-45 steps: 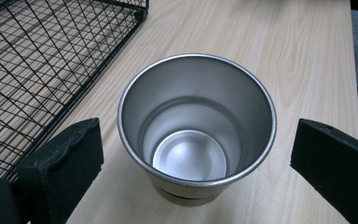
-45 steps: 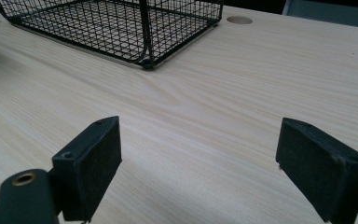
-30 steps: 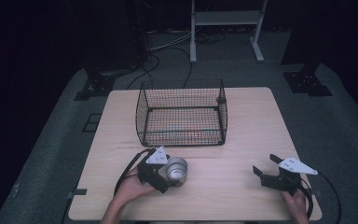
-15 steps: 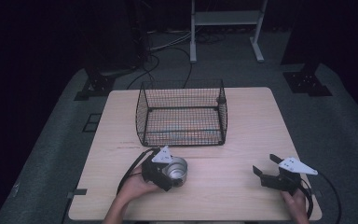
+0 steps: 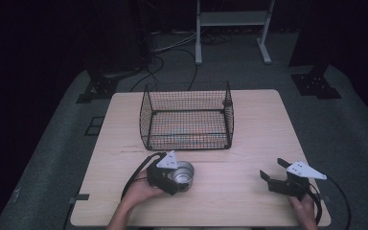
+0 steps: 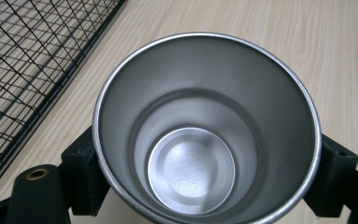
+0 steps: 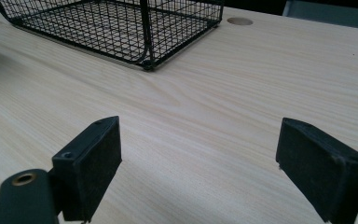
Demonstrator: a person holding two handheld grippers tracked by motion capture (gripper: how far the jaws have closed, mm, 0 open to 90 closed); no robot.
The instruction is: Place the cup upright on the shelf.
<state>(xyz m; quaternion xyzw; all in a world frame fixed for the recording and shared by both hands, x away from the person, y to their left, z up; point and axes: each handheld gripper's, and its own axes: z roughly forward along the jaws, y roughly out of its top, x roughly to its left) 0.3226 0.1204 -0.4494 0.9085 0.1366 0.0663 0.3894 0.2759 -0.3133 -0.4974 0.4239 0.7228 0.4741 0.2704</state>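
Left gripper [image 5: 172, 175] clamps the steel cup [image 6: 205, 130] at three and nine o'clock — rigid, light, slick-walled; right gripper [image 5: 279, 175] gapes empty.

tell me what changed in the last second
The left gripper has just closed its jaws on the steel cup, both pads now against its sides. The cup stands in the same spot. The right gripper, open, and the basket kept still.

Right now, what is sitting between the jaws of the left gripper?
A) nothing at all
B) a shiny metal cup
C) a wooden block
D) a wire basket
B: in the left gripper view the black jaws press on both sides of the metal cup, while the wire basket stands apart on the table.
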